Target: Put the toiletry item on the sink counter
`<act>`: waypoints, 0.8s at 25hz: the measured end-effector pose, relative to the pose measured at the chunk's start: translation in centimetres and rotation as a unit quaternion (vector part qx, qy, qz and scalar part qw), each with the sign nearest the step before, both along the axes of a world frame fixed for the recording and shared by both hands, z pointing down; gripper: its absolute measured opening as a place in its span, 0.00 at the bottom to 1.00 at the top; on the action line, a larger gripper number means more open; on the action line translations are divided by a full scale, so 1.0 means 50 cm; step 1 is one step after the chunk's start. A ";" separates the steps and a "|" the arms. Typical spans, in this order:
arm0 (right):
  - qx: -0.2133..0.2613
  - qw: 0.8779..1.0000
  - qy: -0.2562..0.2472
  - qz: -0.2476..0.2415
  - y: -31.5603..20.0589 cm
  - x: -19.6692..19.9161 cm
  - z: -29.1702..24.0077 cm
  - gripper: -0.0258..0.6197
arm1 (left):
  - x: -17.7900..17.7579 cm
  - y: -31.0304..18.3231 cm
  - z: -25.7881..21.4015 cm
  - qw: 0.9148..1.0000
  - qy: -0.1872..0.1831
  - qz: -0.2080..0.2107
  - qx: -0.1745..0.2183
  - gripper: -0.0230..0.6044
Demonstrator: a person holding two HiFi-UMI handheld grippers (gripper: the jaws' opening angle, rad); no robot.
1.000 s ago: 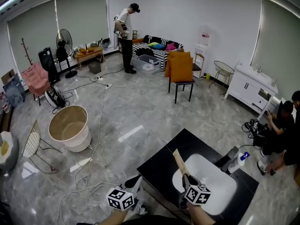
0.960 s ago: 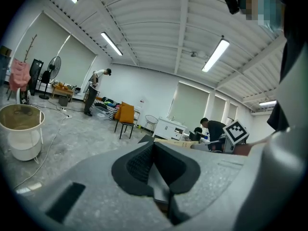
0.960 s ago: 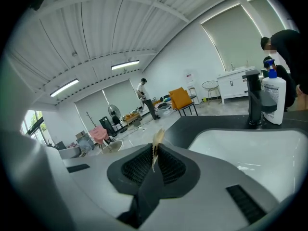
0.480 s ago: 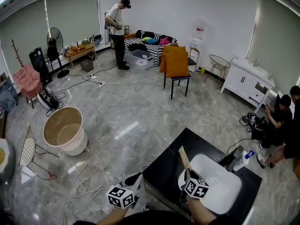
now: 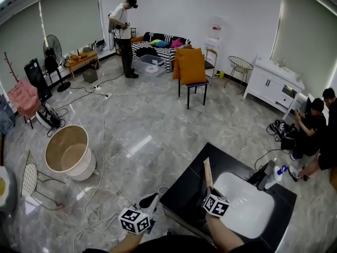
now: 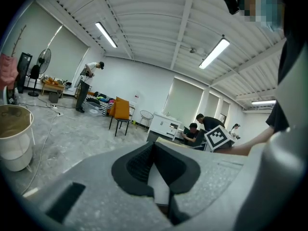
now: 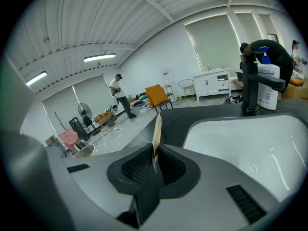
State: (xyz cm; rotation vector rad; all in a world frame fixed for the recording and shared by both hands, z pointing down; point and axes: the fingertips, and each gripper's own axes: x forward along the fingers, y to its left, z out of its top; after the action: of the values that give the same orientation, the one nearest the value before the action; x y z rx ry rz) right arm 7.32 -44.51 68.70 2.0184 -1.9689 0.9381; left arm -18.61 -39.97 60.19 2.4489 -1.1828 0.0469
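With your right gripper (image 7: 155, 165) clamped on the thin tan flat strip (image 7: 157, 134) beside the black sink counter's (image 5: 184, 187) left edge, careless release could tip it floorward.

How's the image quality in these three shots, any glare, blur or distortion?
Head view: fisheye bends the walls; a glare streak lies on the glossy floor. Left gripper view: dark round vignette, ceiling tube lights blown out, mosaic patch top right. Right gripper view: same vignette; the flat tan item near the lens looks soft, the white sink basin bright.
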 end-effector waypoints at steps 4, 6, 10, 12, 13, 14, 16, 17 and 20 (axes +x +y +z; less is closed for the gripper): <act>-0.019 1.000 -0.011 0.006 -0.016 -0.023 0.026 0.10 | -0.002 -0.007 0.006 1.000 -0.002 0.007 -0.004 0.04; -0.023 0.999 -0.025 0.006 -0.029 -0.036 0.035 0.10 | -0.005 -0.008 0.010 1.000 -0.004 0.006 -0.006 0.04; -0.037 0.998 -0.049 -0.004 -0.048 -0.064 0.057 0.11 | -0.017 -0.007 0.017 1.000 -0.006 -0.001 -0.008 0.04; -0.044 0.997 -0.056 -0.006 -0.055 -0.072 0.067 0.11 | -0.022 -0.006 0.020 1.000 -0.007 -0.005 -0.009 0.04; -0.047 0.997 -0.058 -0.006 -0.058 -0.075 0.071 0.11 | -0.025 -0.005 0.021 1.000 -0.008 -0.008 -0.011 0.04; -0.050 0.997 -0.059 -0.005 -0.060 -0.076 0.074 0.11 | -0.028 -0.005 0.021 1.000 -0.009 -0.010 -0.012 0.04; -0.054 0.997 -0.062 -0.007 -0.065 -0.079 0.081 0.11 | -0.030 -0.006 0.025 1.000 -0.010 -0.013 -0.014 0.04; -0.056 0.996 -0.063 -0.008 -0.067 -0.081 0.085 0.12 | -0.030 -0.006 0.026 1.000 -0.010 -0.014 -0.014 0.04; -0.059 0.996 -0.065 -0.013 -0.068 -0.084 0.087 0.16 | -0.029 -0.005 0.025 1.000 -0.011 -0.014 -0.015 0.04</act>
State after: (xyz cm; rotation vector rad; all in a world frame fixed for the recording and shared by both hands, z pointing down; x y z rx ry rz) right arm 3.13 -47.89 73.06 1.9087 -1.9469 1.1774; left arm -20.08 -40.20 61.45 2.4112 -1.2176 0.0821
